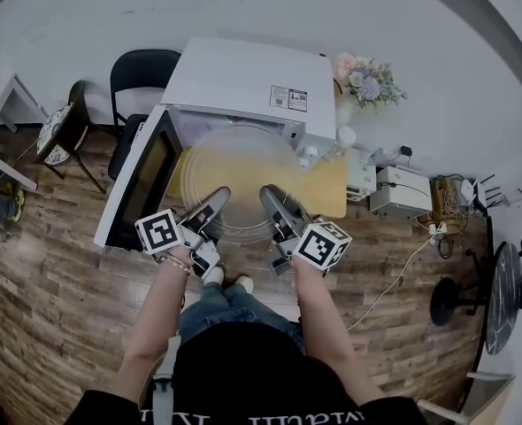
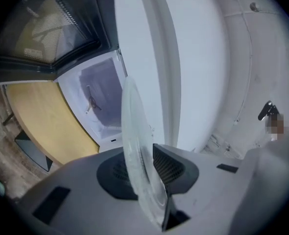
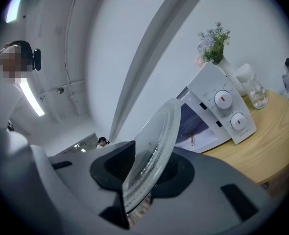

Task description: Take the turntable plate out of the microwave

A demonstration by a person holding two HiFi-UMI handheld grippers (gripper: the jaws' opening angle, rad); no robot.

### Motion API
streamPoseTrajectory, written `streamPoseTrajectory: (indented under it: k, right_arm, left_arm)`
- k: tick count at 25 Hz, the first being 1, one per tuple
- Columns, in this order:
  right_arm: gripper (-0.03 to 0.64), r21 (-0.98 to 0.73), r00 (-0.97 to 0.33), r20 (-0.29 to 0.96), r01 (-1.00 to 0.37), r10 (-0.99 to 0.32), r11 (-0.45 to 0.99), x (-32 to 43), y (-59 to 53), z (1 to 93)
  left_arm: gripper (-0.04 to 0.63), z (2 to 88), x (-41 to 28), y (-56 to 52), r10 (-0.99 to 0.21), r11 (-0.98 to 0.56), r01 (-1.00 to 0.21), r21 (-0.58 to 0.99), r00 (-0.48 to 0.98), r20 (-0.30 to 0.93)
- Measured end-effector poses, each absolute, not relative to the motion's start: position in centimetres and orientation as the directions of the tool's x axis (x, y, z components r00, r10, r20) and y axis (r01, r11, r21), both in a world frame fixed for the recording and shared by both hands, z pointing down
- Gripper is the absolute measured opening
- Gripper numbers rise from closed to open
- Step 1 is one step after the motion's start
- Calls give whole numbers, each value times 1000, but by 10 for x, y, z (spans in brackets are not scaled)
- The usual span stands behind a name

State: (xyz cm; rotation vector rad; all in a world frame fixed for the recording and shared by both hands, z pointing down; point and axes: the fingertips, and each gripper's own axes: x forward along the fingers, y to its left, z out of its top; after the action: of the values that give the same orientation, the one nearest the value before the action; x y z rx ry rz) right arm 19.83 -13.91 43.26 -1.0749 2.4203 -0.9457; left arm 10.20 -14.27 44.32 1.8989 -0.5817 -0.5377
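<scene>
The clear glass turntable plate (image 1: 234,180) is held up in front of the white microwave (image 1: 252,82), whose door (image 1: 142,180) hangs open to the left. My left gripper (image 1: 215,200) clamps the plate's near left rim and my right gripper (image 1: 274,200) its near right rim. In the left gripper view the plate (image 2: 134,146) stands edge-on, pinched in the left gripper (image 2: 144,168), with the empty oven cavity (image 2: 103,97) behind. In the right gripper view the plate (image 3: 156,141) tilts up out of the right gripper (image 3: 144,173), beside the microwave's dial panel (image 3: 228,111).
The microwave stands on a yellow wooden table (image 1: 327,189). A vase of flowers (image 1: 367,82) and a glass jar (image 3: 254,94) sit right of it. White boxes (image 1: 403,189) with cables lie further right. A black chair (image 1: 142,73) and a small round table (image 1: 62,131) are at left.
</scene>
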Motion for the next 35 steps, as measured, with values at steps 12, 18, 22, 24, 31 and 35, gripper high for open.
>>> streamPoseTrajectory:
  k: [12,18,22,24,31,35]
  right_arm:
    - [110,-589,-635,-78,-592,-769,549,212,-157,386]
    - [115,-538,-617,-151,-604,-773,587,221,-168,358]
    - [127,-484,-601,-172,-639,-781,598,221,-174,342]
    - [129,-452,-594,-185,-656,-783,605,222,-177,335]
    - [166,-319,-579,-225,-716,-784,621,223,-192,303]
    - [176,-266,-571,-254,-735,-781,624,224,-198,287]
  left_arm:
    - [196,408,112,-173,-589,-596,-403,695,807,-37]
    - [196,367,119,-189,-611,-705,-455,544,779,-141]
    - [199,351,120,-195,-601,-742,-460,487,778,-181]
    - [199,343,121,-200,-595,-756,-460,466,780,-194]
    - [201,306,122,-213,-570,-805,-461,373,776,-271]
    - [201,288,123,-219,-554,-826,-463,321,772,-312]
